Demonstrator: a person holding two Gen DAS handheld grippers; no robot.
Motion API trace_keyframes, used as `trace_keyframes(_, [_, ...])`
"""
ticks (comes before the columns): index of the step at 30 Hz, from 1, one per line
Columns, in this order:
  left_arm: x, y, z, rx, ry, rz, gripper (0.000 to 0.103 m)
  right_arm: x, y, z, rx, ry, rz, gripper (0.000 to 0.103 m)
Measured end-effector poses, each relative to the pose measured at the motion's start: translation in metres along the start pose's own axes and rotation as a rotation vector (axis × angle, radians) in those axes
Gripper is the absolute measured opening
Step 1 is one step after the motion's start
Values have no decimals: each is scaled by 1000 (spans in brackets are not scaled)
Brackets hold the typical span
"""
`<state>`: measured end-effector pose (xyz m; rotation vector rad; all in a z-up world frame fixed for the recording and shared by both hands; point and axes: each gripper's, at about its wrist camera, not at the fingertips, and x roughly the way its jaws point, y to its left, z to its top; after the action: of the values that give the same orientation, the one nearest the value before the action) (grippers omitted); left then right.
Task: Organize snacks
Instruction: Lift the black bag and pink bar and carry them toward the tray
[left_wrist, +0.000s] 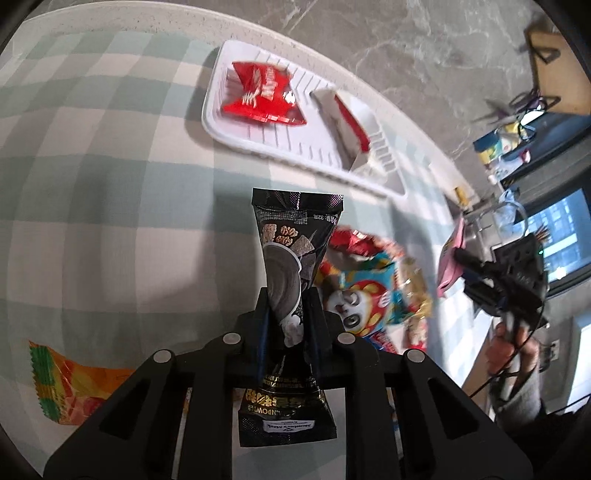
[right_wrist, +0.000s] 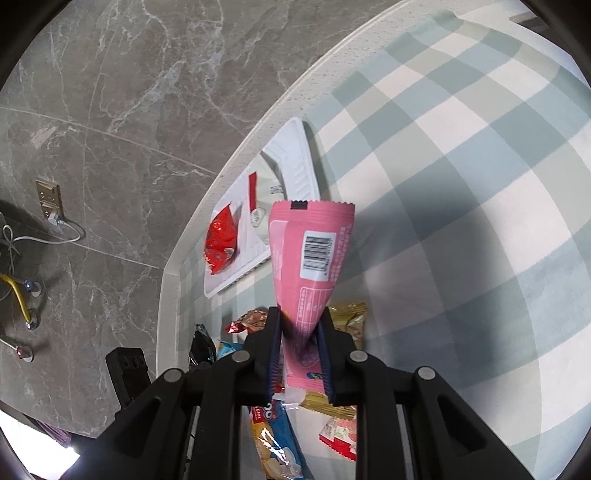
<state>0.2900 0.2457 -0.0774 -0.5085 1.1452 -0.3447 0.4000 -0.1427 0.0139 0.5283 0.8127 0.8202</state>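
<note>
Both tools (left_wrist: 288, 306) (right_wrist: 301, 332) raised, gripping packets (left_wrist: 291, 251) (right_wrist: 310, 254)

I am in what looks like a home room: my surface (right_wrist: 461, 177) wears a green-and-white checked cloth, the floor (right_wrist: 110, 110) is grey marble-look tile, a wall socket (right_wrist: 48, 194) has a cable plugged in, and a cluttered desk (left_wrist: 517, 147) stands beyond.
</note>
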Motion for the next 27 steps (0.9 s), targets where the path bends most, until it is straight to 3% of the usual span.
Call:
trace_keyframes(12, [-23, -23, 43, 10, -53, -111, 15, 8, 14, 29, -3, 3, 85, 22])
trace_keyframes(27, [3, -39, 110, -14, -58, -163, 15, 39, 44, 85, -94, 29, 65, 22])
